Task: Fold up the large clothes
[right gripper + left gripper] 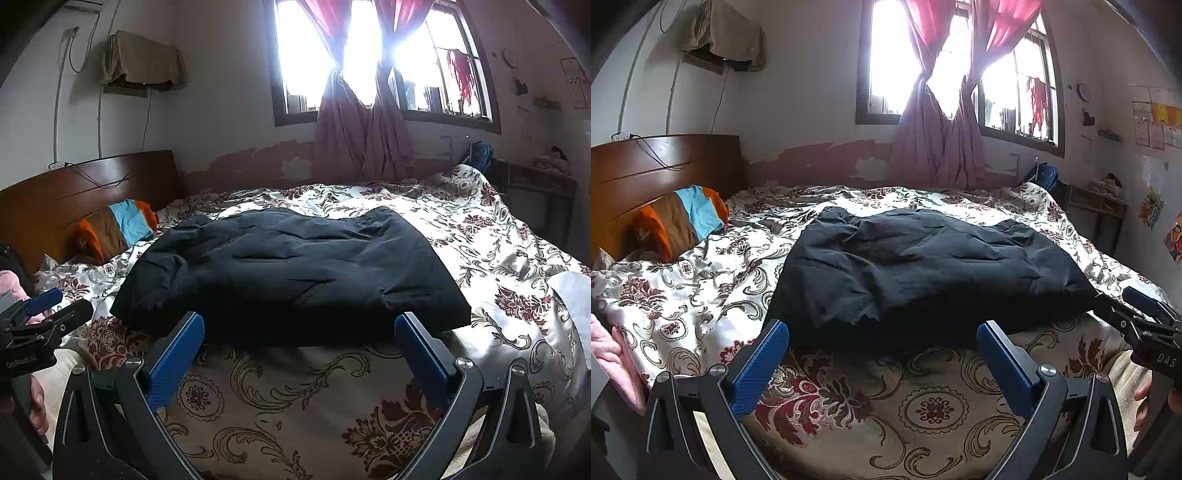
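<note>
**Dark coat on the bed, both grippers wide apart**

The big dark coat lies flat and puffy in the middle of the bed, on the flowery blanket. It looks folded over already, w/ a ragged edge at the front left. Its near edge is just past the tips of both tools, not touching them.

The left gripper is spread wide, blue fingers far apart, nothing between them but blanket. The right gripper is spread wide too and holds nothing. In the left view the right tool pokes in at the right edge, near the coat's front corner. In the right view the left tool shows at the left edge, near the coat's other front corner.

Around the coat: a striped pillow in orange, brown & blue leans on the brown headboard at the left. Something pink and soft sits at the bed's left edge. Behind the bed is a bright window w/ pink curtains tied in knots. A cloth-covered box hangs high on the wall. Pictures are stuck on the right wall. Nothing sits on the coat.

Writing: "DAS" on the right tool in the left view; "GenRobot.AI", a bit blurry, on the left tool in the right view.
</note>
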